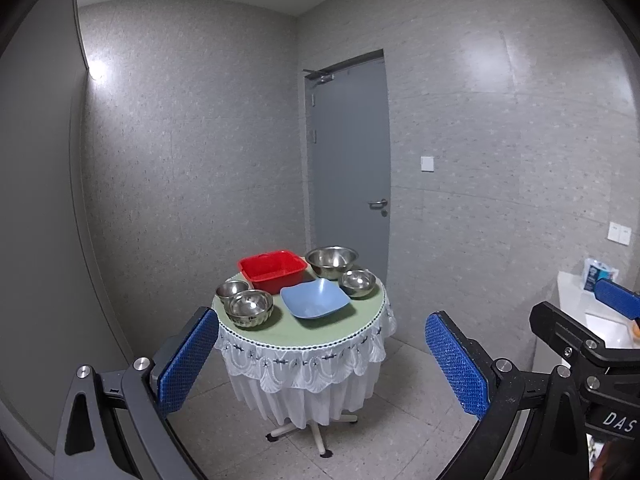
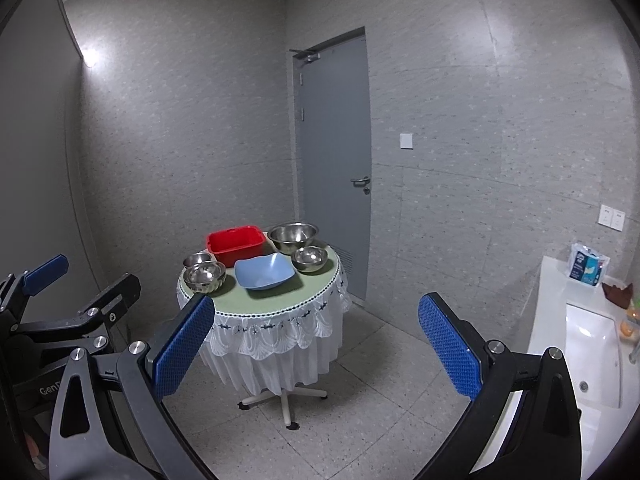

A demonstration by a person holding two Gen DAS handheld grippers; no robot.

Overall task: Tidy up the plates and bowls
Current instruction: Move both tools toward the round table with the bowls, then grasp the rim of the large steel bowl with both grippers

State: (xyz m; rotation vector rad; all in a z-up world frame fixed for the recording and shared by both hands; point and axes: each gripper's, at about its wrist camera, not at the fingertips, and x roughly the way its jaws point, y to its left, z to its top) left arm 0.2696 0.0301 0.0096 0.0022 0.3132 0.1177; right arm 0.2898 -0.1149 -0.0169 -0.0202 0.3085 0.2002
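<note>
A small round table with a green top and white lace skirt stands ahead. On it are a red plastic basin, a blue square plate, a large steel bowl, a smaller steel bowl at the right, and stacked steel bowls with another behind at the left. My left gripper and right gripper are open, empty and well short of the table.
A closed grey door is behind the table. A white counter with a sink and a tissue pack runs along the right wall. Grey walls close in the left. Tiled floor lies between me and the table.
</note>
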